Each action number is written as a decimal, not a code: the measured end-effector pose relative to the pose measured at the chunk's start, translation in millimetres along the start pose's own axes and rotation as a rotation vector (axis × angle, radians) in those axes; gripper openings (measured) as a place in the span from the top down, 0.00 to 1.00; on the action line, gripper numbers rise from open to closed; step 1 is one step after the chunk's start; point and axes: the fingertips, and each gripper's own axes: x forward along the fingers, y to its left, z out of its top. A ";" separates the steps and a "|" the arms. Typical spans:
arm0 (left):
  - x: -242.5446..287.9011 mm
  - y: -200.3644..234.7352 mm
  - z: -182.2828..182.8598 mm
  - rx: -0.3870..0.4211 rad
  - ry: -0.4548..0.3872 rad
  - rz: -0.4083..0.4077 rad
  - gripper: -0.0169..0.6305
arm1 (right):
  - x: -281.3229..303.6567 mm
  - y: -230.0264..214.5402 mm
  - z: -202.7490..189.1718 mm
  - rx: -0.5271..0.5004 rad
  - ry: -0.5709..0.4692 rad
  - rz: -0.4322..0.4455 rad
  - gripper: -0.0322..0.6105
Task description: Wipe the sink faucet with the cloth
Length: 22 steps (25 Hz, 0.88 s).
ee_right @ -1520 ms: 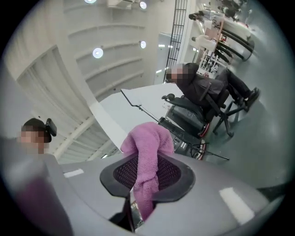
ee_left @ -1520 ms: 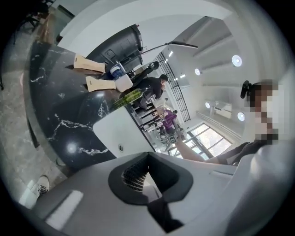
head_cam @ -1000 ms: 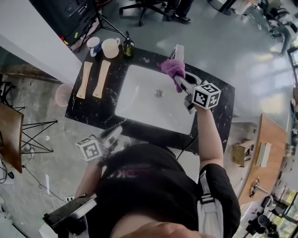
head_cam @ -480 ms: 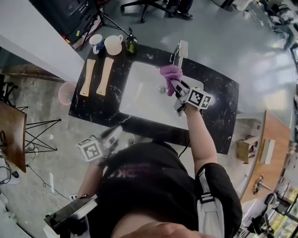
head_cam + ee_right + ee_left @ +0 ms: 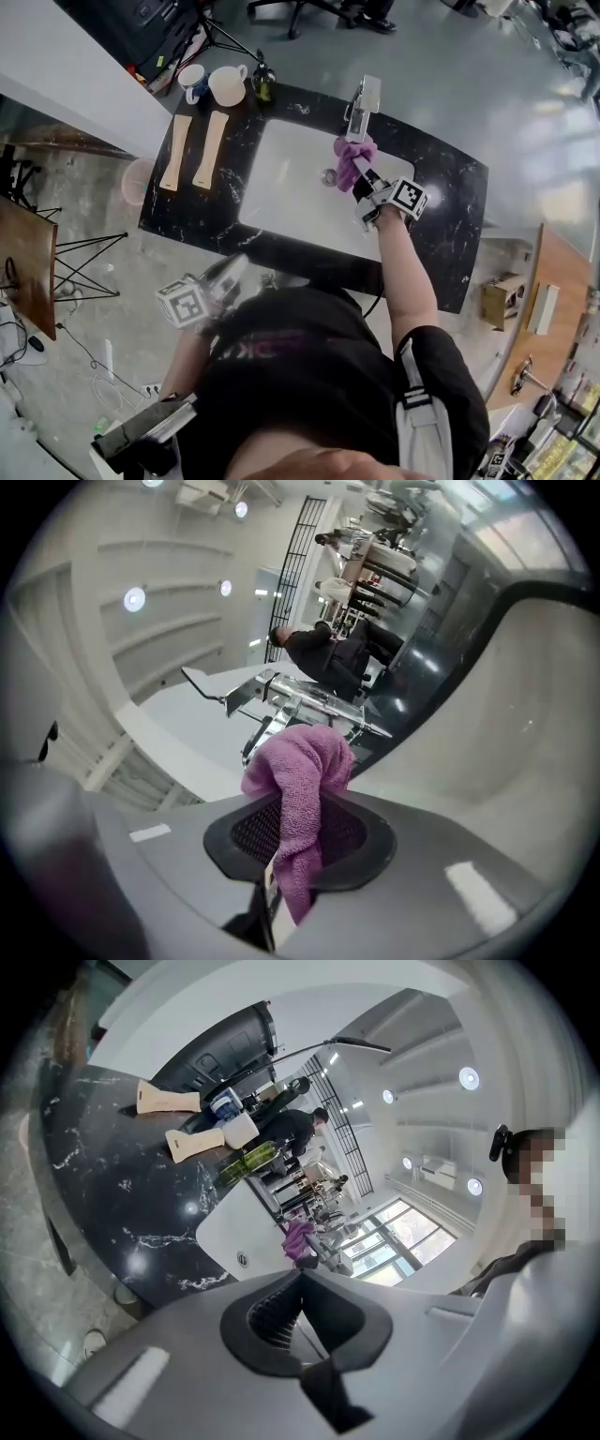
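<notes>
The jaws of your right gripper (image 5: 364, 180) have just tightened on the purple cloth (image 5: 352, 154) just below the faucet (image 5: 362, 101), upper centre of the head view. It is soft, light and limp, so keep its thick fold pinched, while your left gripper (image 5: 232, 272) stays out of it, jaws closed and empty.

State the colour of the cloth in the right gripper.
The cloth is purple, clearest in the right gripper view.
</notes>
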 end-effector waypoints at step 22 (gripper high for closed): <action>8.2 2.9 -7.9 -0.011 -0.034 0.066 0.97 | 56.8 9.4 59.9 -0.015 0.026 0.291 0.82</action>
